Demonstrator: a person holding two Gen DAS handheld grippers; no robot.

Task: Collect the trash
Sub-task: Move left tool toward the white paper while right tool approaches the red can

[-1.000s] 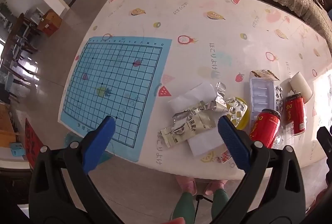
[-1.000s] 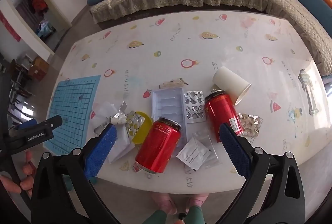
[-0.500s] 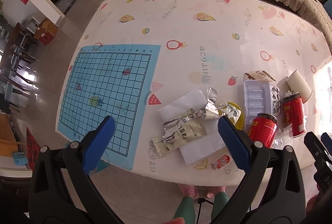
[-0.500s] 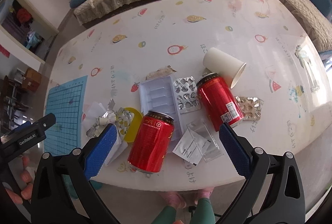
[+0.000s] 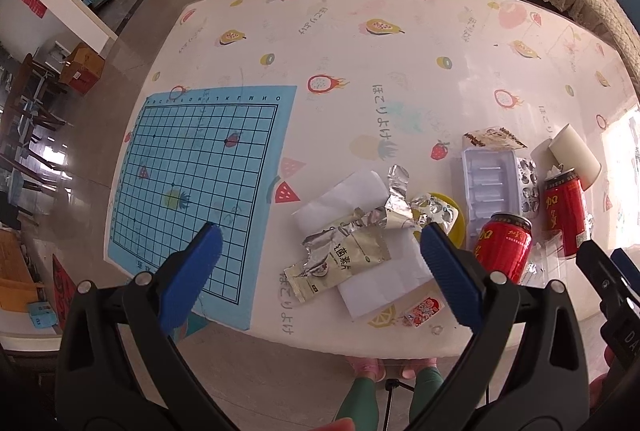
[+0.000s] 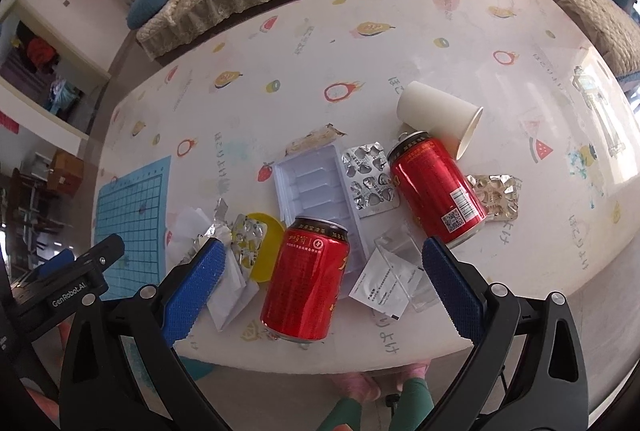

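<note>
Left gripper (image 5: 318, 251) wide over foil packet (image 5: 340, 259), right gripper (image 6: 320, 271) wide, empty, above near can (image 6: 306, 283) on table (image 6: 400, 43)

Glossy red metal cans (image 6: 308, 281), crinkled shiny foil wrapper (image 5: 352, 231), matt paper cup (image 6: 438, 119), glossy printed tablecloth (image 6: 400, 43)

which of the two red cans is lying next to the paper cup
The far red can, its top close to the white paper cup. The near red can lies by the table edge, apart from the cup.

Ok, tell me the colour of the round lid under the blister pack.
Yellow lid, clearest in the right wrist view.
</note>
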